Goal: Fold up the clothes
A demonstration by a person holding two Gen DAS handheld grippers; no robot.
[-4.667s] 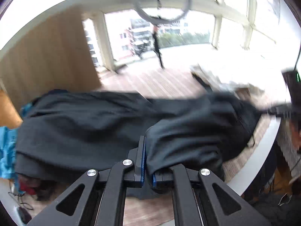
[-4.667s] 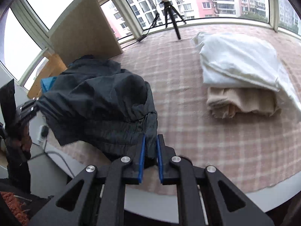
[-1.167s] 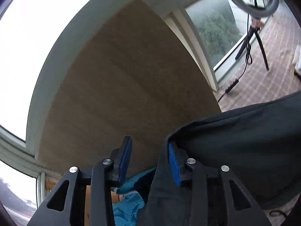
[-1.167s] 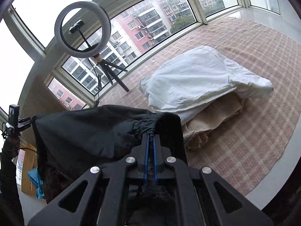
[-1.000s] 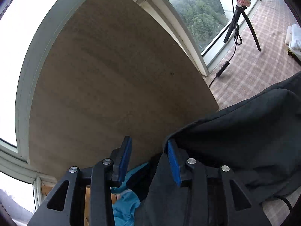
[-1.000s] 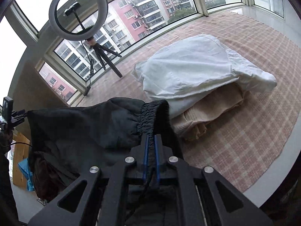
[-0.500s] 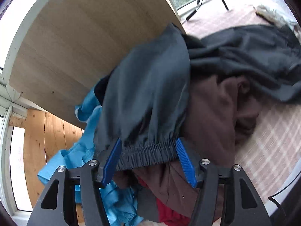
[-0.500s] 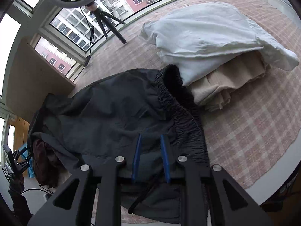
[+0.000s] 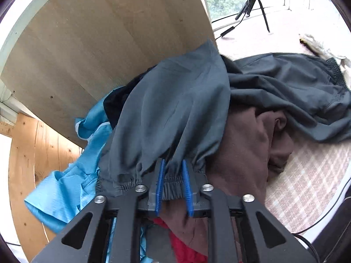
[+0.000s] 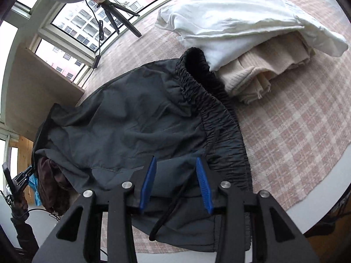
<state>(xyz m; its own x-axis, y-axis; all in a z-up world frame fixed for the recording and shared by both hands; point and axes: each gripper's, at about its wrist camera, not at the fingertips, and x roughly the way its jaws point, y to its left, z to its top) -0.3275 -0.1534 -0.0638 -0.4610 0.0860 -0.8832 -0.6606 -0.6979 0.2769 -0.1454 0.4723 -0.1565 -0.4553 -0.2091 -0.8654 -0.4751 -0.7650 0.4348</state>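
Dark grey trousers (image 10: 131, 122) lie spread across the checked tablecloth (image 10: 296, 131), elastic waistband (image 10: 215, 114) toward the right. My right gripper (image 10: 175, 184) is open just above the waist end, a black drawstring (image 10: 173, 203) between its jaws. In the left wrist view the trousers' leg (image 9: 175, 114) drapes over a pile of clothes, and its elastic cuff (image 9: 171, 184) sits between the blue pads of my left gripper (image 9: 172, 186), which are part closed around it with a gap left.
A brown garment (image 9: 248, 149), a blue one (image 9: 72, 179) and a red one (image 9: 186, 249) are piled under the leg. A wooden board (image 9: 109, 43) stands behind. Folded white (image 10: 237, 15) and beige (image 10: 267, 70) clothes lie at the far right. A ring-light tripod (image 10: 114, 6) stands by the window.
Both grippers let the trousers down onto the table. The right gripper opened and widened. The left gripper moved to the leg cuff and its jaws narrowed around it.
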